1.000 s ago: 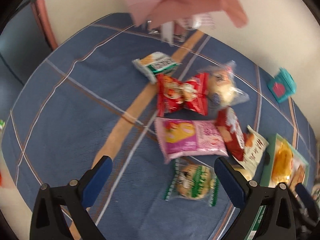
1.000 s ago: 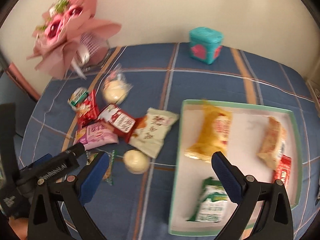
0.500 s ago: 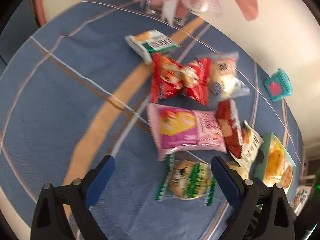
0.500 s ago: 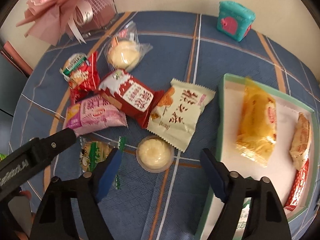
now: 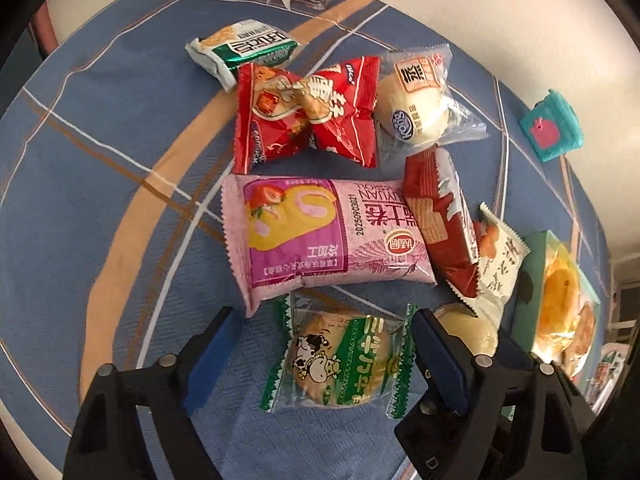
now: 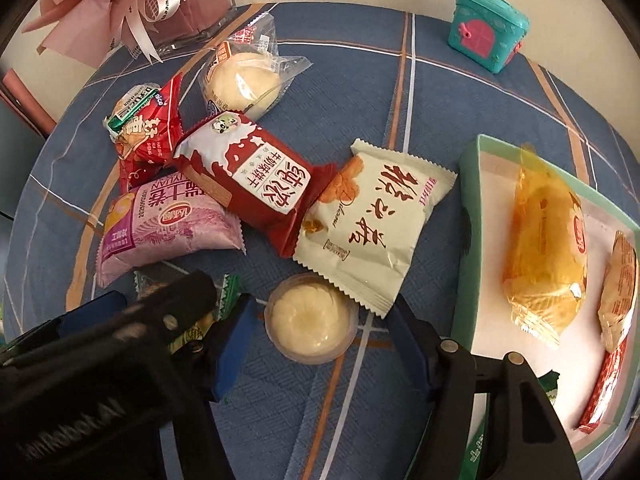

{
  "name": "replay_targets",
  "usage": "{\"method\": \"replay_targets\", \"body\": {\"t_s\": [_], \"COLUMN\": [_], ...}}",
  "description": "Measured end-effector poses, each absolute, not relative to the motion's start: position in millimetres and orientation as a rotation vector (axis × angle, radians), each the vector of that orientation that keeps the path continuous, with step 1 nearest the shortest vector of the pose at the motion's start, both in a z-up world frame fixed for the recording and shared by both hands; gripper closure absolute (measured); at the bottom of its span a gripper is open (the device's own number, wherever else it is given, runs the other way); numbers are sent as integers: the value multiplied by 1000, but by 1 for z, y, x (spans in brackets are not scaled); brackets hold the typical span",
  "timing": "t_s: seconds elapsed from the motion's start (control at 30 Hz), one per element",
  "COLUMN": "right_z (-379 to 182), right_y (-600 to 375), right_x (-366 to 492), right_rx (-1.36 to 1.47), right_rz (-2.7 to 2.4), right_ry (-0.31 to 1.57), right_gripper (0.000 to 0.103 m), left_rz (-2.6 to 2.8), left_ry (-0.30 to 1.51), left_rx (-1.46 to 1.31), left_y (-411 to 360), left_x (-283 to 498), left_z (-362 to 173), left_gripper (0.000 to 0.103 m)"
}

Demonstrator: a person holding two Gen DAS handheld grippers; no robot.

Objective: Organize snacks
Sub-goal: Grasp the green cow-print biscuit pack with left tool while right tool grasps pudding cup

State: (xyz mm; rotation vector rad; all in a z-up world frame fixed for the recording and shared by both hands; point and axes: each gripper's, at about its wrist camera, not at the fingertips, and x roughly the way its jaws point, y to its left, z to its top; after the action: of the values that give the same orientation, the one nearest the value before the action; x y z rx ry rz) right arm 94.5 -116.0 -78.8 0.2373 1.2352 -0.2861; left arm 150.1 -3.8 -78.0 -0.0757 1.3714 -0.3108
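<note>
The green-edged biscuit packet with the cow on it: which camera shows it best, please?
The left wrist view: the biscuit packet lies whole and sharp between the left gripper, whose jaws are closing. In the right wrist view only green corners peek out from behind that gripper's dark body.

The tablecloth (image 5: 100, 128) under my grippers was matt woven cloth, blue with a fine rough texture. The pink packet (image 5: 320, 236) and red packet (image 6: 248, 176) were glossy plastic film, crinkled and catching the light; the cow-print biscuit wrapper (image 5: 340, 360) was clear shiny film. The small pudding cup (image 6: 312, 324) looked like smooth translucent plastic. My gripper pads (image 5: 208, 356) were matt blue, on dull black plastic arms. The tray (image 6: 472, 216) seemed smooth, matt card.
</note>
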Motion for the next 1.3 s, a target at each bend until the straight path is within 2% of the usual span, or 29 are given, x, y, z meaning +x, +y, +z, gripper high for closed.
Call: {"method": "replay_targets", "body": {"t_s": [0.13, 0.3, 0.4, 0.73, 0.97, 1.3], "right_z": [-82, -82, -79, -76, -76, -77], "right_y": [-107, -104, -111, -114, -114, -106], "right_x": [104, 104, 89, 62, 41, 15], "right_rx": [214, 203, 211, 214, 226, 221], "right_rz": [-301, -303, -297, -277, -276, -279], "right_ry": [1226, 1221, 1222, 1238, 1252, 1283], "right_gripper": [38, 50, 53, 53, 53, 52], "left_rz": [-301, -305, -306, -307, -337, -346], "left_ry": [1367, 1369, 1369, 1344, 1336, 1330], "left_rx": [-74, -67, -40, 32, 29, 65], "left_y": [-7, 2, 8, -6, -10, -25], "left_x": [154, 156, 151, 134, 121, 101], "left_z": [-81, -82, -83, -86, -86, -88], "left_gripper": [15, 15, 15, 19, 37, 38]}}
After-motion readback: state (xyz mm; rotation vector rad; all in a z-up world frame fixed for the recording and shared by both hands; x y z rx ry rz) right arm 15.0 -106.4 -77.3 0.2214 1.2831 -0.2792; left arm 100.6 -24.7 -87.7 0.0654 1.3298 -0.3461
